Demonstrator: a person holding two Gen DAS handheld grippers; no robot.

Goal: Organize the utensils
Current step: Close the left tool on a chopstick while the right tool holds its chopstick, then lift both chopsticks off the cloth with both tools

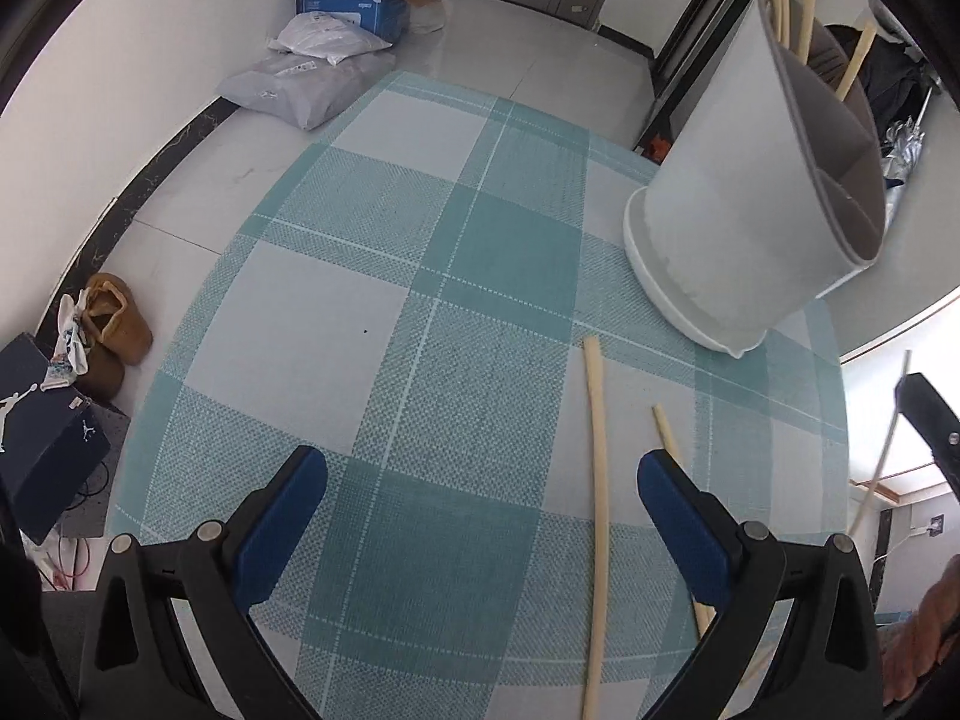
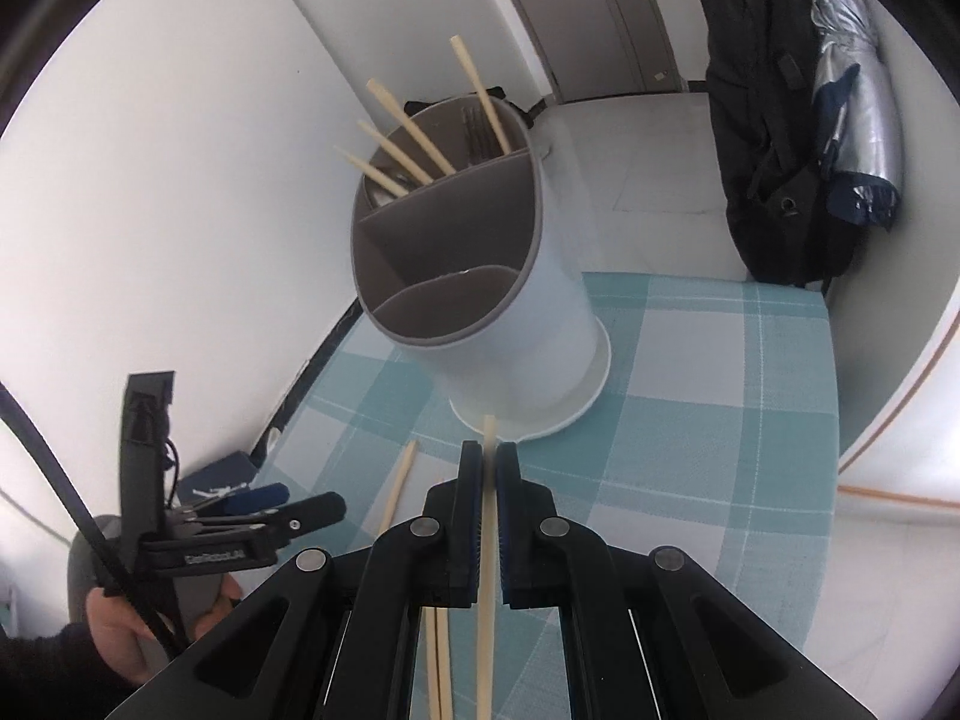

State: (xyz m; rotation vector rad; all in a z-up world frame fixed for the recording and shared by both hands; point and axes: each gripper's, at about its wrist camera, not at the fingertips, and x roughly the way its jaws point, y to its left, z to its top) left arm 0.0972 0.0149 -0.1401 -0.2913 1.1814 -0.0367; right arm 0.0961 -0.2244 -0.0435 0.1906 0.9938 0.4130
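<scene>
- Blue-padded, the left gripper [image 1: 480, 501] hangs with its jaws spread wide and nothing between them, over the teal-checked tablecloth [image 1: 384, 276], to the near left of the utensil holder [image 1: 738, 204].
- Pale wood: one loose chopstick [image 1: 597, 516] lies on the cloth in front of the holder, nearer the left gripper's right finger, its long axis running from the camera toward the holder's base; a second loose chopstick [image 1: 669, 432] lies beside it, partly hidden by that finger.
- The right gripper [image 2: 487, 468] is clamped on a chopstick [image 2: 487, 546], which runs lengthwise between the pads, its tip pointing toward the holder's base [image 2: 591, 384].
- Four more chopsticks [image 2: 414, 132] stand tilted in the holder's far compartment.
</scene>
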